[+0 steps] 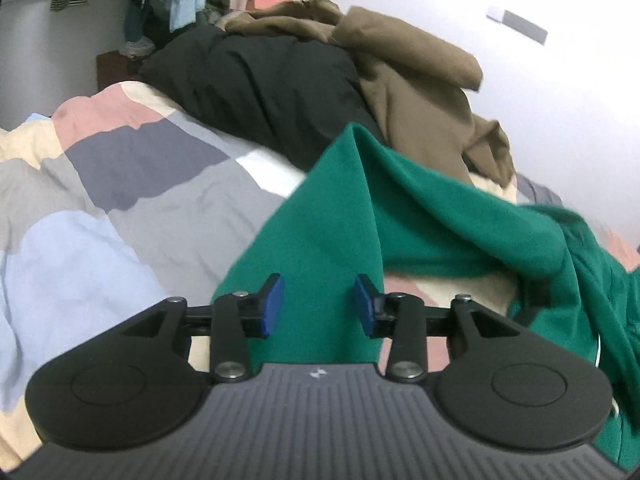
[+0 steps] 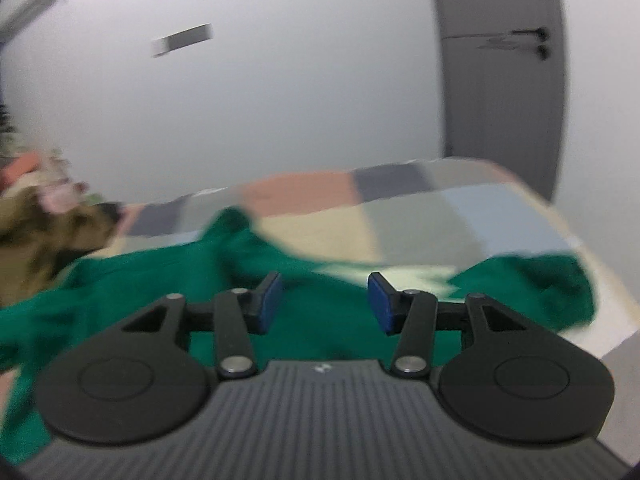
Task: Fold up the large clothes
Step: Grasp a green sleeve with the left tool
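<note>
1. Green garment [image 1: 420,216] lies rumpled on the patchwork bedspread [image 1: 100,200], lower right of the left wrist view, and across the middle of the right wrist view.
2. Left gripper [image 1: 319,304] tilts down over a green fold; its blue pads [image 1: 274,304] stand apart, gripping nothing.
3. Right gripper [image 2: 325,304] is released too, above the cloth.
4. Right wrist view is blurred; the brown garment [image 1: 420,80] and black garment [image 1: 260,80] heap behind.
</note>
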Demonstrator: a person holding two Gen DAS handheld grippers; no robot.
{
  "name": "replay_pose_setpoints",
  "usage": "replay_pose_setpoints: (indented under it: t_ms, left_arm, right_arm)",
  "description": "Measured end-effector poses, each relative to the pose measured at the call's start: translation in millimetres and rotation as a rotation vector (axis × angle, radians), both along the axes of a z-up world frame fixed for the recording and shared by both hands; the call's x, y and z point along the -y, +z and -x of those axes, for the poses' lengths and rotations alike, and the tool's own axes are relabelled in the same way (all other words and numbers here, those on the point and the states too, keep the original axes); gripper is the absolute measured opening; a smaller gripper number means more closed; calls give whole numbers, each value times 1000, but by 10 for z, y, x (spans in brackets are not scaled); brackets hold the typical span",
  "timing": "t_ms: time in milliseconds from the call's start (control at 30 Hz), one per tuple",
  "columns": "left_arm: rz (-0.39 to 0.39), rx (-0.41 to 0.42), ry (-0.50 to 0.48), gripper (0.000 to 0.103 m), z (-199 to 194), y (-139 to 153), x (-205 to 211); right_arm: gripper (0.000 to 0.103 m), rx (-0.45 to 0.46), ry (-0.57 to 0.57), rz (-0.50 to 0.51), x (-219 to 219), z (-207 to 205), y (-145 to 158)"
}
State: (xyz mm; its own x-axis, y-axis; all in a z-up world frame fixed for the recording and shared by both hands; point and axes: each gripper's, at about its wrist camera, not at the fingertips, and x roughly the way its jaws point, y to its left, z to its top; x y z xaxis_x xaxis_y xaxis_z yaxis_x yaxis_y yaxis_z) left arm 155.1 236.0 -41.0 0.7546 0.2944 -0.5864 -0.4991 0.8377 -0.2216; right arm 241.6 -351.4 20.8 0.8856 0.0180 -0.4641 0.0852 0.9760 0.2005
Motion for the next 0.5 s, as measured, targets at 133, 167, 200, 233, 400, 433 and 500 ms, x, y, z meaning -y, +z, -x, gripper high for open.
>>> replay_pose_setpoints:
  t_ms: [133, 167, 200, 233, 400, 433, 500]
  left_arm:
    - [-4, -22, -52, 62, 31, -31, 59]
    - [-7, -27, -65, 65, 32, -39, 72]
    - [-11, -36, -79, 69, 26, -54, 80]
    - [-19, -47, -91, 70, 22, -74, 91]
    - [-61, -84, -113, 75, -30, -185, 74]
    - [-75, -89, -123, 75, -41, -207, 79]
    - [-111, -102, -157, 77, -75, -237, 97]
  right_arm:
    - [50, -27, 104, -56, -440, 351, -89]
    - [50, -28, 120, -60, -504, 396, -130]
    - [50, -36, 139, -57, -583, 460, -183]
    - [50, -48, 154, -47, -628, 477, -243]
    - [50, -115, 198, 14, -820, 509, -493]
    - [53, -122, 203, 26, -833, 495, -526]
    - [80, -124, 208, 13, -873, 528, -560]
